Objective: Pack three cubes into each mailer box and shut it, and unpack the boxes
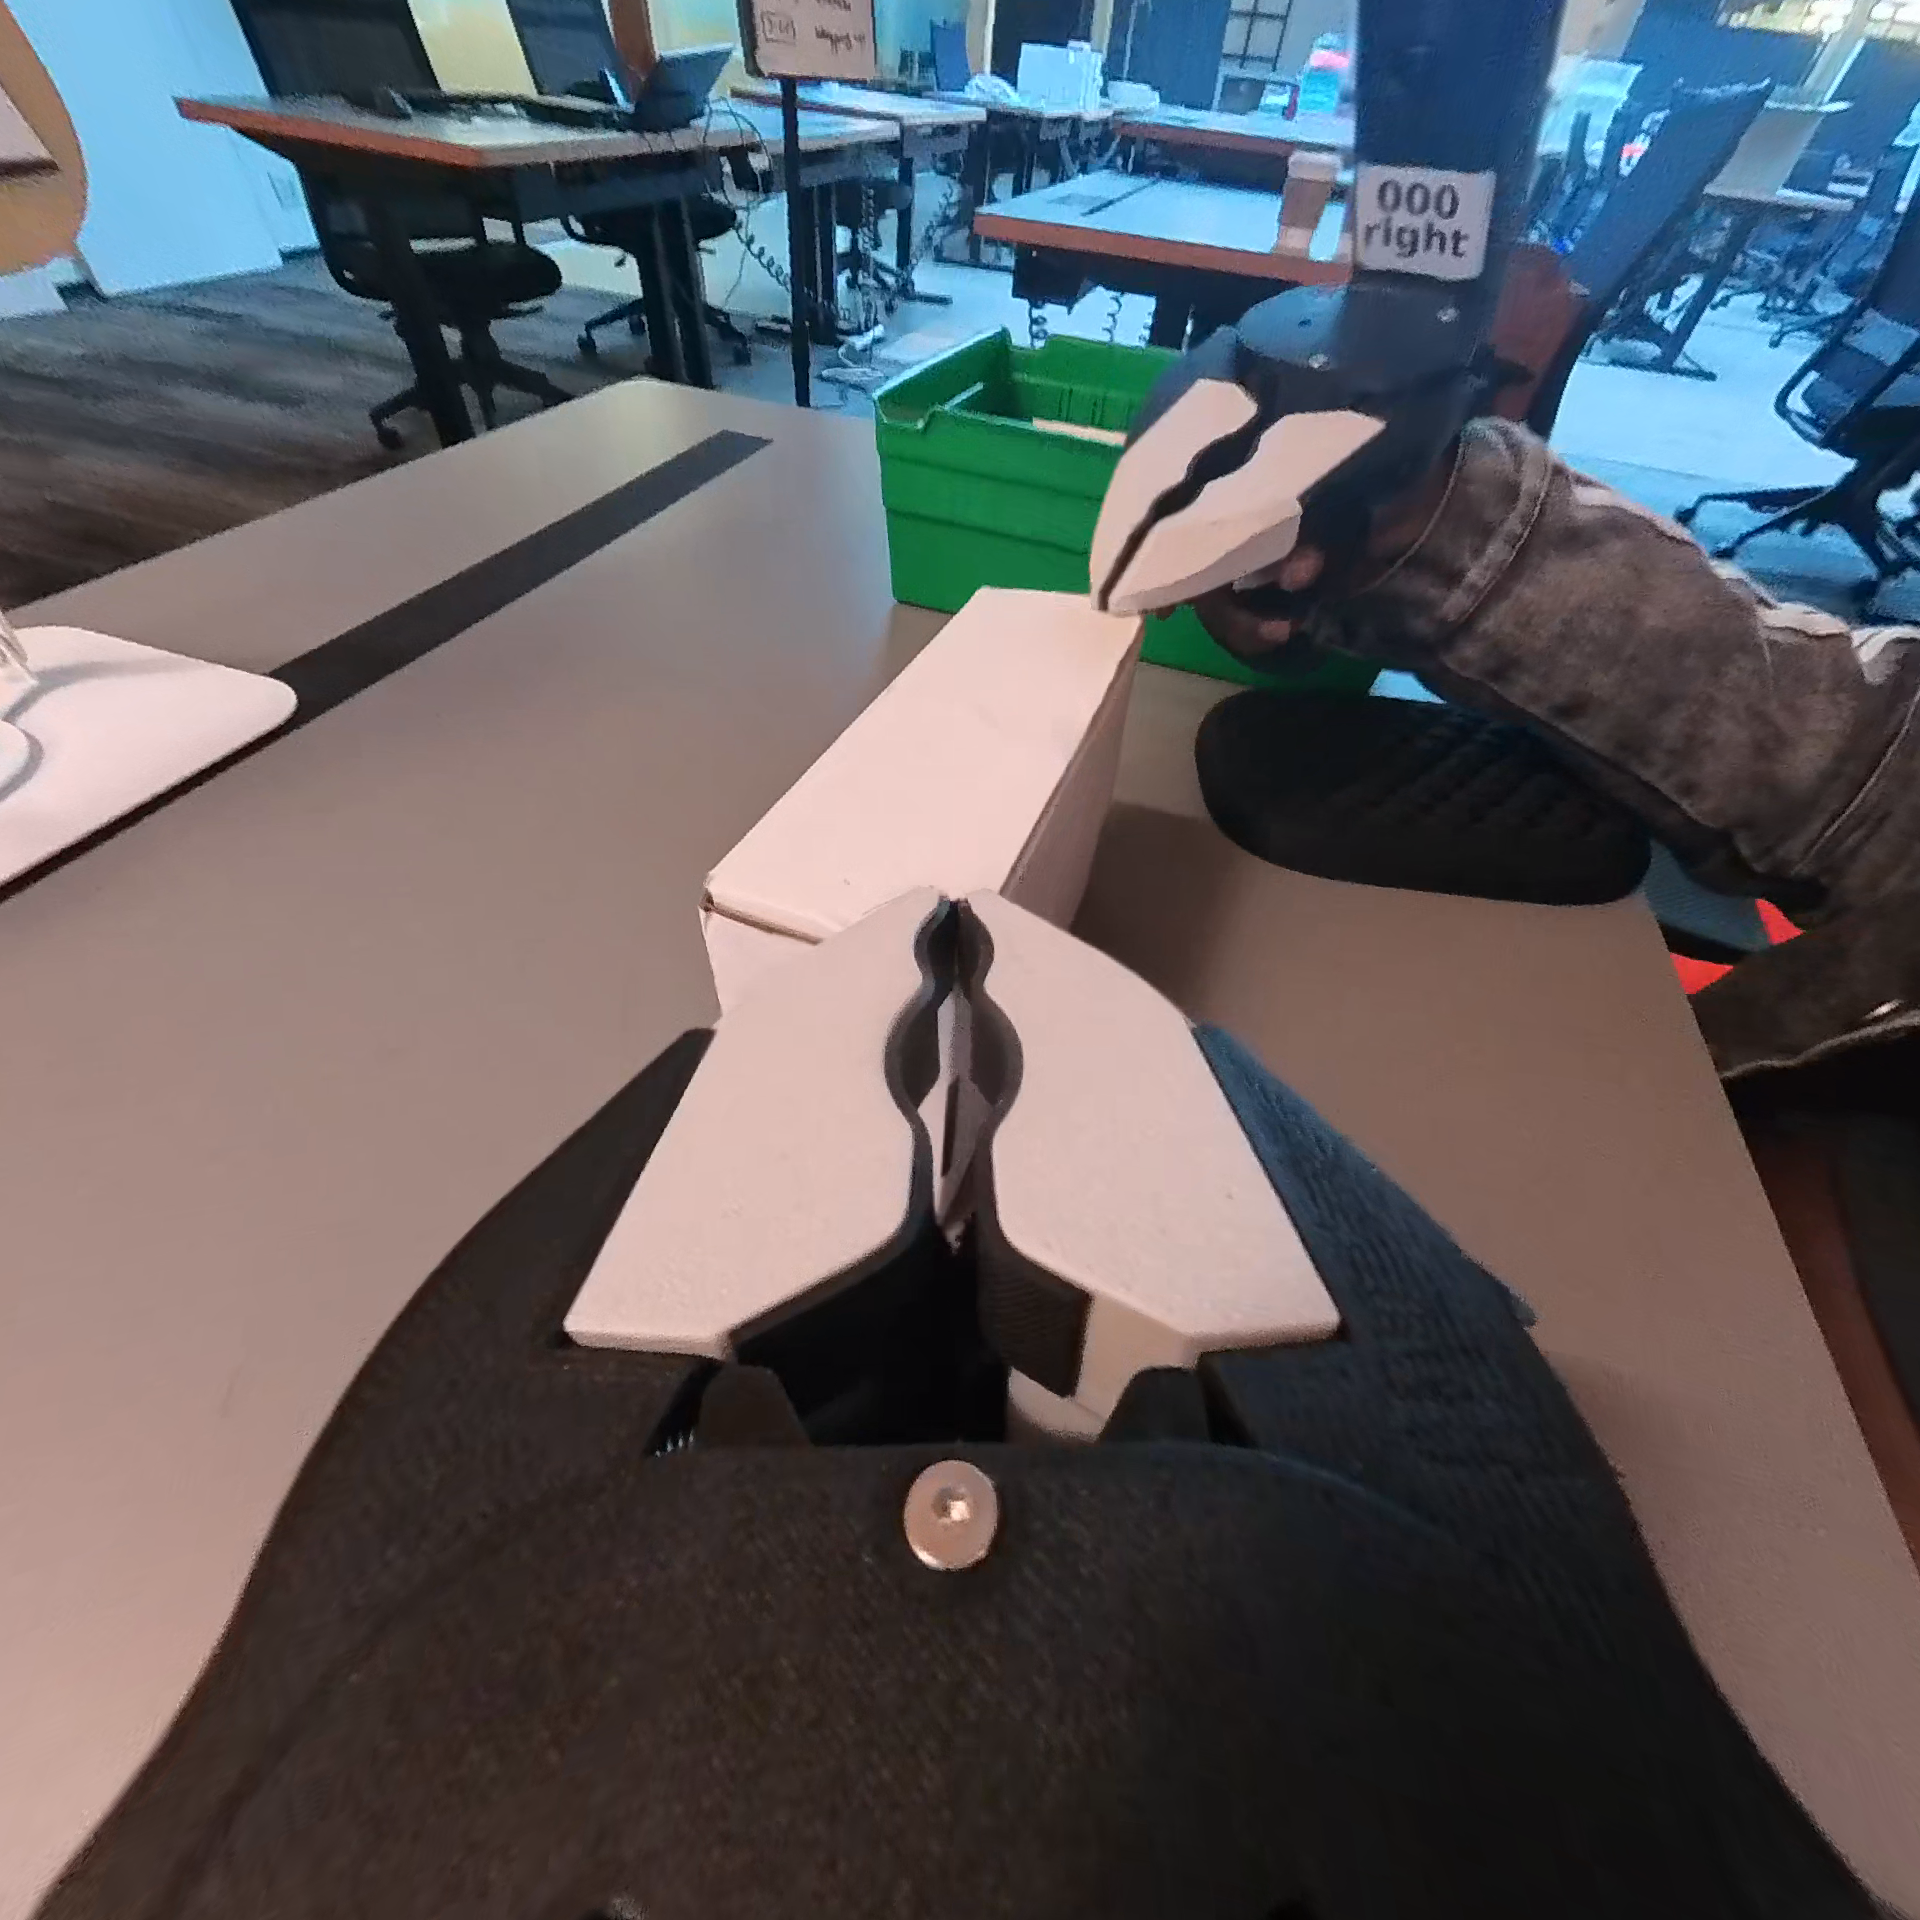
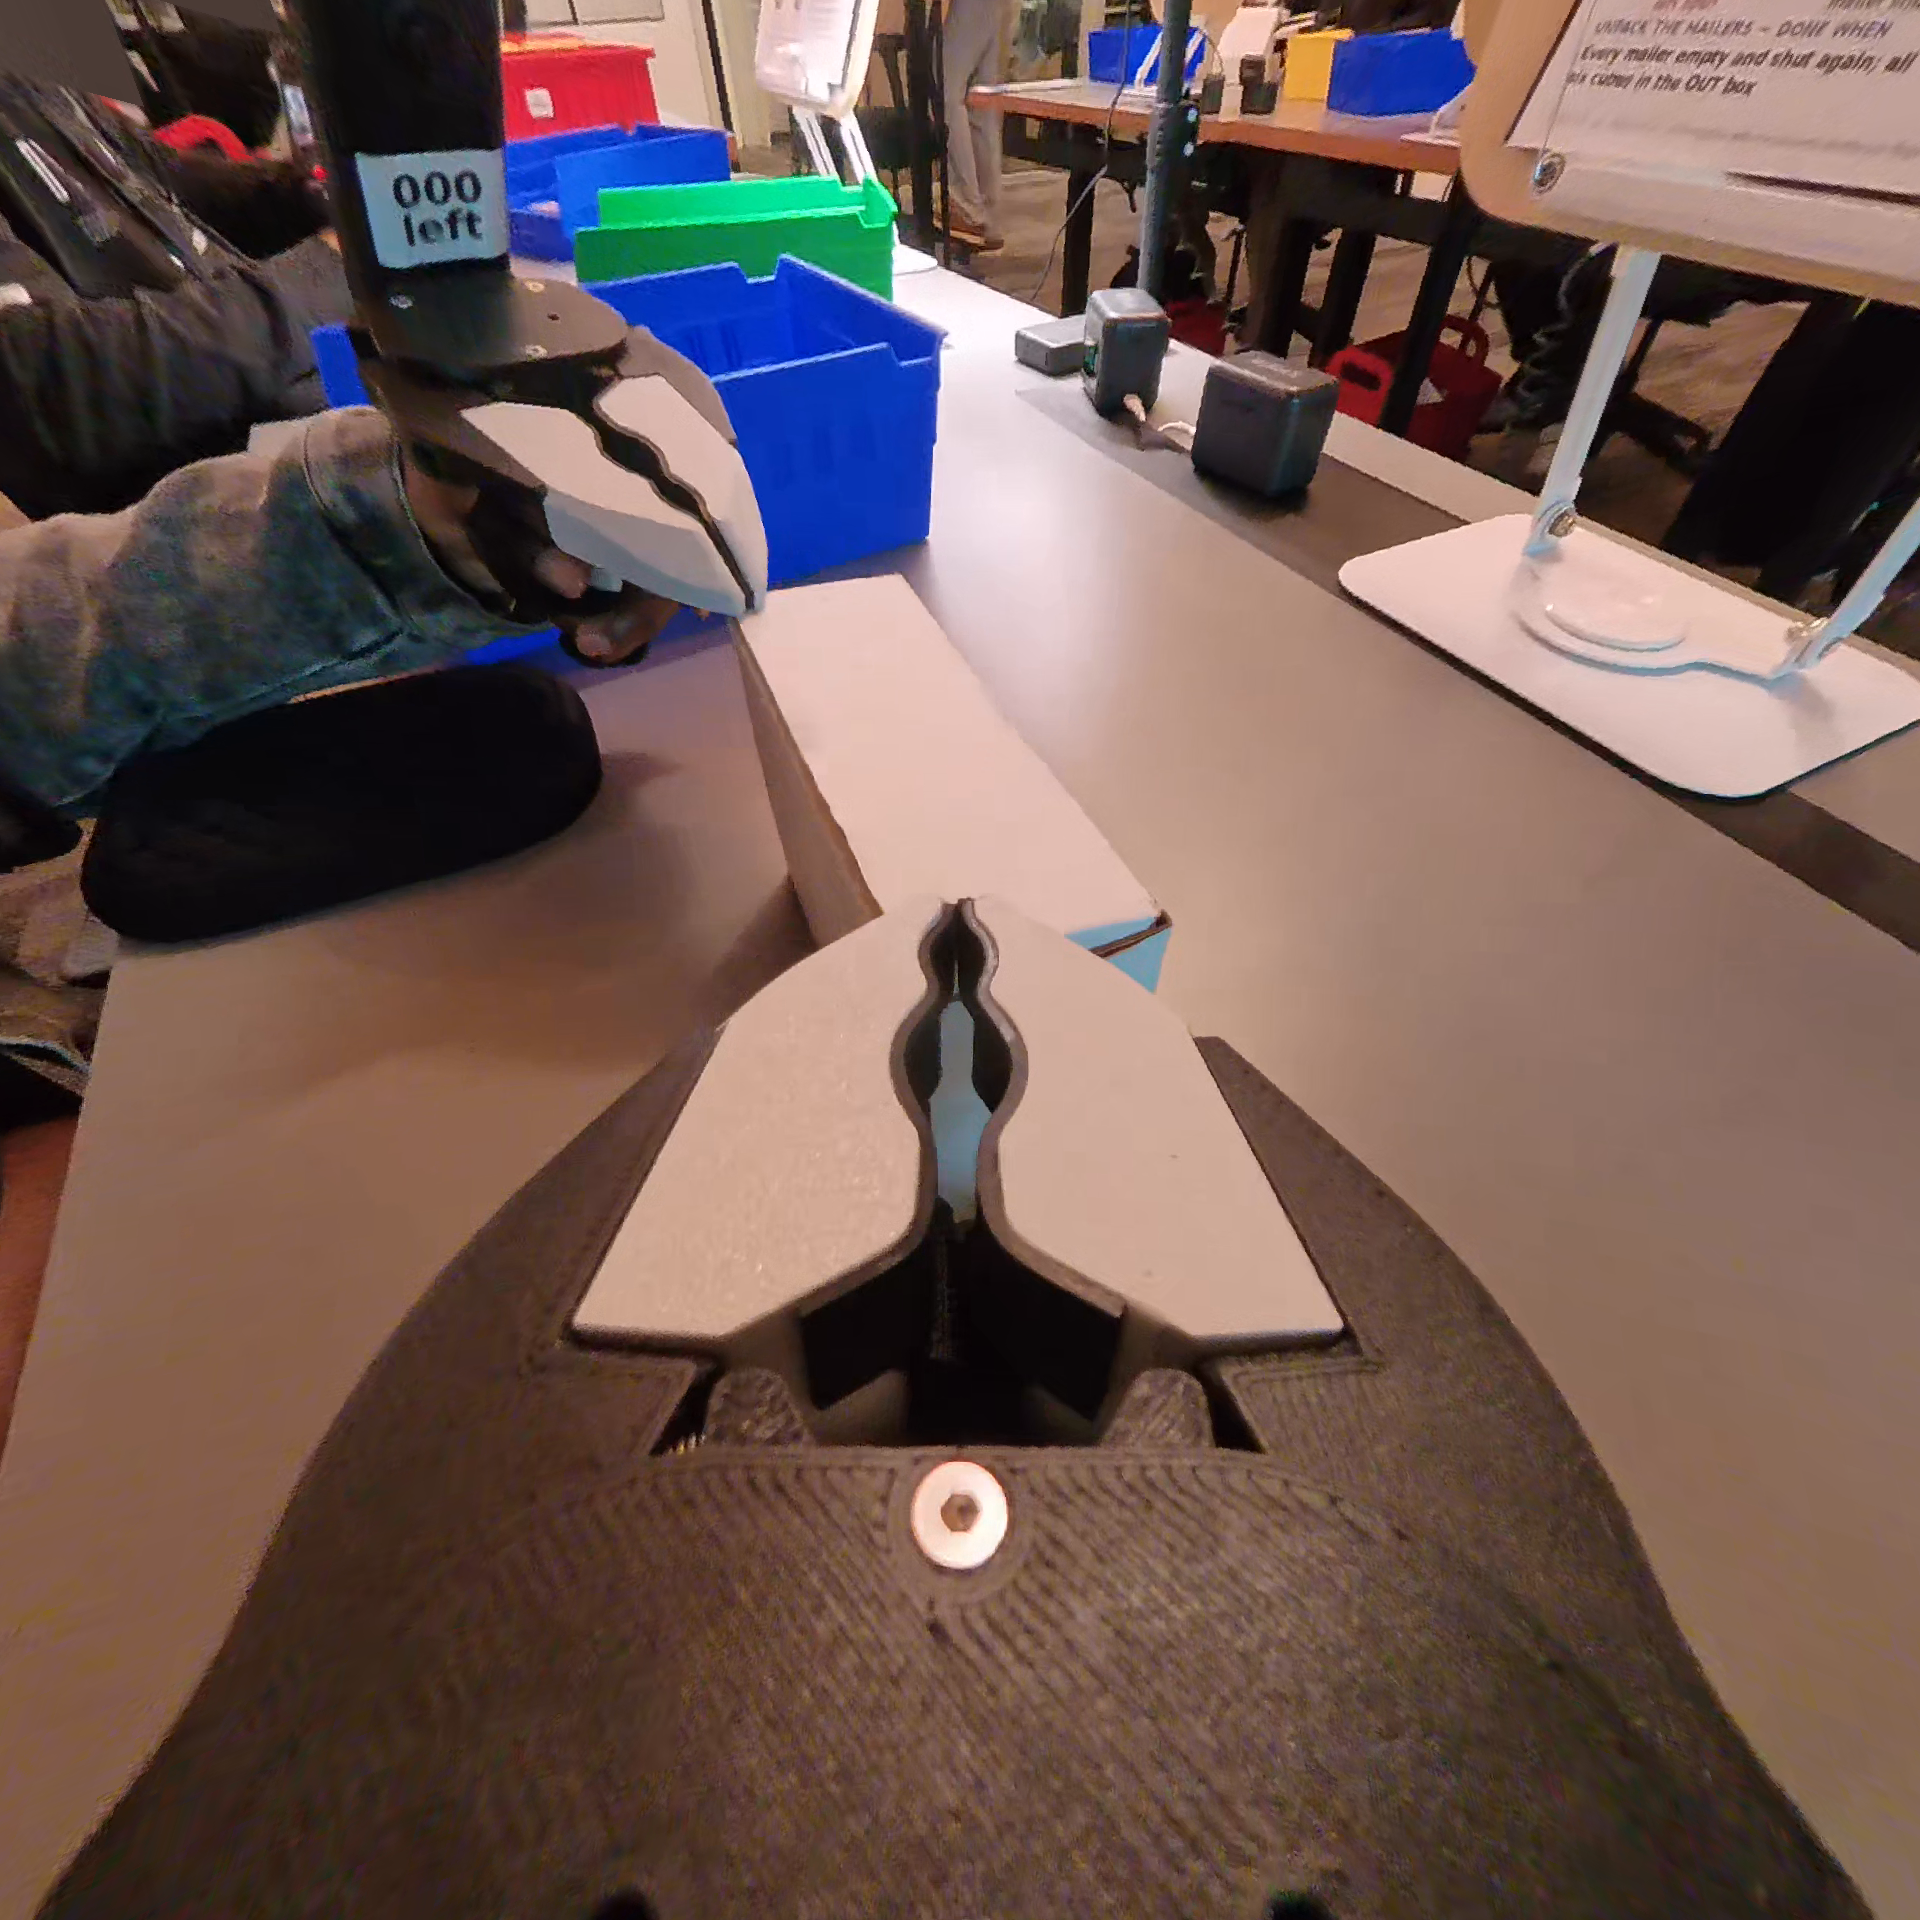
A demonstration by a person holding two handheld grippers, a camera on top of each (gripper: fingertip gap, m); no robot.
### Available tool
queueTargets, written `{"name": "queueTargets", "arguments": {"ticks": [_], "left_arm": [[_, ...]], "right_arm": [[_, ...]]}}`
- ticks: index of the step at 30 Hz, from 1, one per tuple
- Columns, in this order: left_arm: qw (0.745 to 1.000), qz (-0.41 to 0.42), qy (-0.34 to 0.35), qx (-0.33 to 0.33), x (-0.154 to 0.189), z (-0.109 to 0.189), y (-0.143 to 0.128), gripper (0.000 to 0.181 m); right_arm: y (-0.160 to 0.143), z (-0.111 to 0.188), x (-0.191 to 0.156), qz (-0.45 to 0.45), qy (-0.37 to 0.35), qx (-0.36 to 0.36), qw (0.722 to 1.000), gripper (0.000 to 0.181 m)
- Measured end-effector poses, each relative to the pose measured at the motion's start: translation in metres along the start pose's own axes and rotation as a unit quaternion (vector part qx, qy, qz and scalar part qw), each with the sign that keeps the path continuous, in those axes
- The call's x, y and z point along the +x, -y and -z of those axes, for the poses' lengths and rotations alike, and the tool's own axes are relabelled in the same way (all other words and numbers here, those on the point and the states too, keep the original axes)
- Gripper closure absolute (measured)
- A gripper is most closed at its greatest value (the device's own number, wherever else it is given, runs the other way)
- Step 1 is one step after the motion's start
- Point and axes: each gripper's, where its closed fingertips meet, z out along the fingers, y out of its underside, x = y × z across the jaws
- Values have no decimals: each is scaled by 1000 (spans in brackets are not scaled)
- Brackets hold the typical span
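The long white mailer box (image 1: 935,748) lies shut on the tabletop (image 1: 416,935) between my left tool (image 1: 954,914) and right tool (image 2: 961,909), both pressed together at its ends; light, crushable cardboard, I'd grip an end flap.

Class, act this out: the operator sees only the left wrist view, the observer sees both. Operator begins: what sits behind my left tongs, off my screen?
Observer: A blue bin stands just past the left tongs, beside the mailer box's end.
Operator: And the box end under the right tongs?
Observer: Its flap gapes slightly; light blue shows beneath.
Operator: Anything else on the table?
Observer: Two dark grey blocks stand on it, right of the blue bin.
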Motion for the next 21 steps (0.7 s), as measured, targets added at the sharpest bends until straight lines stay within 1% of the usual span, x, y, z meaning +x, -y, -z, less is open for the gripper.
{"name": "queueTargets", "arguments": {"ticks": [6, 11, 13, 14, 15, 16, 17, 18, 19, 21], "left_arm": [[1000, 18, -20, -2, 1, 0, -2, 181], [1000, 4, -8, -5, 0, 0, -2, 181], [1000, -18, -2, -4, 1, 1, -2, 181], [999, -35, 7, -3, 0, 1, -1, 169], [999, -46, 24, -3, -4, 2, -1, 141], [998, -53, 35, -4, -6, 3, -1, 123], [998, -53, 41, -4, -9, 4, -1, 111], [998, -48, 41, -6, -10, 4, -2, 100], [998, -39, 36, -15, -12, 2, -5, 96], [999, -20, 20, -45, -14, -2, -16, 90]], "right_arm": [[-5, -1, -1, 10, -4, 3, 1000, 181], [-6, -1, -1, 23, -13, 2, 1000, 181], [-5, -1, -1, 46, -19, 0, 999, 181], [-4, 0, 0, 66, -30, 0, 997, 179], [-1, 2, 4, 73, -47, 3, 996, 164], [2, 3, 3, 70, -43, 13, 997, 139], [6, 4, 1, 53, -31, 25, 998, 120], [6, 4, 1, 35, -21, 25, 999, 112], [0, 2, 1, 27, -14, 8, 1000, 103], [-19, -5, 6, 35, -16, -53, 998, 90]]}}
